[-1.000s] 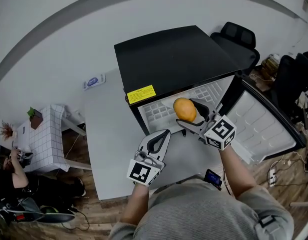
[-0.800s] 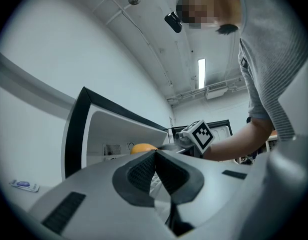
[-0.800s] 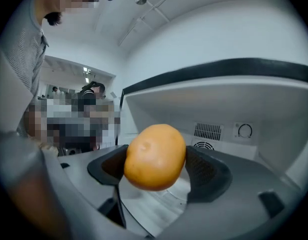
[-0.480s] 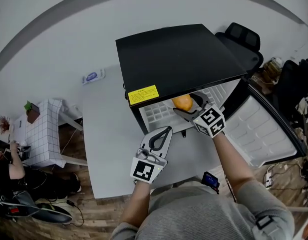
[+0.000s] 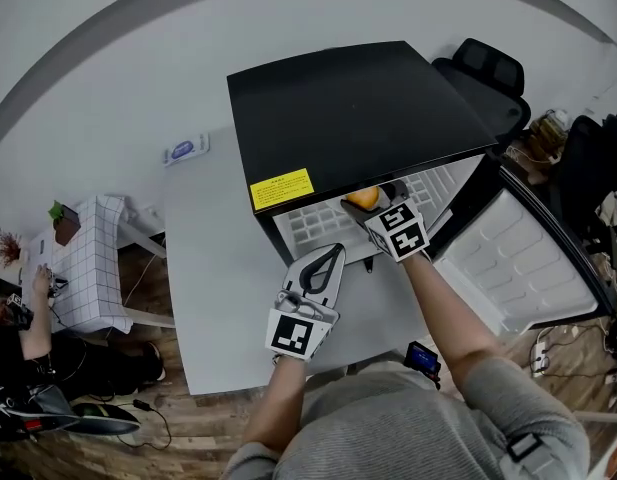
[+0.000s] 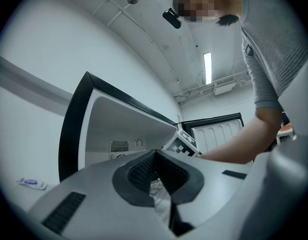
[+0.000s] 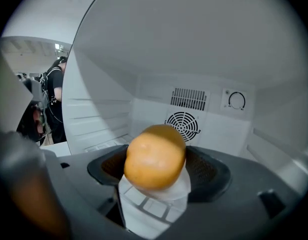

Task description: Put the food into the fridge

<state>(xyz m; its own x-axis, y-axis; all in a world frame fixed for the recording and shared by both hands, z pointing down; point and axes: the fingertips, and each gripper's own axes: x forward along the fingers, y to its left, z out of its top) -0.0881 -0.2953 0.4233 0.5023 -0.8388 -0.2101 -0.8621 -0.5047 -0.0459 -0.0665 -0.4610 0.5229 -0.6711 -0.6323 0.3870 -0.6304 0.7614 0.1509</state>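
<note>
1. Right gripper view: clamps an orange fruit (image 7: 154,156) between the right gripper (image 5: 376,204) jaws, inside the open fridge (image 5: 348,108), before the round fan grille (image 7: 182,125).
2. Looks nearly round, slightly taller than wide, top tipped right; long axis otherwise unclear.
3. Head view: reaches just under the black fridge top.
4. Left gripper view: holds nothing in the left gripper (image 6: 156,164), jaws pressed together, outside the fridge.

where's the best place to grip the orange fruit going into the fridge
Across its widest middle, a jaw on each side, coming in from the open front of the fridge. The orange fruit is round and smooth, so an off-centre hold would likely slip. The right claw grips it that way now.
</note>
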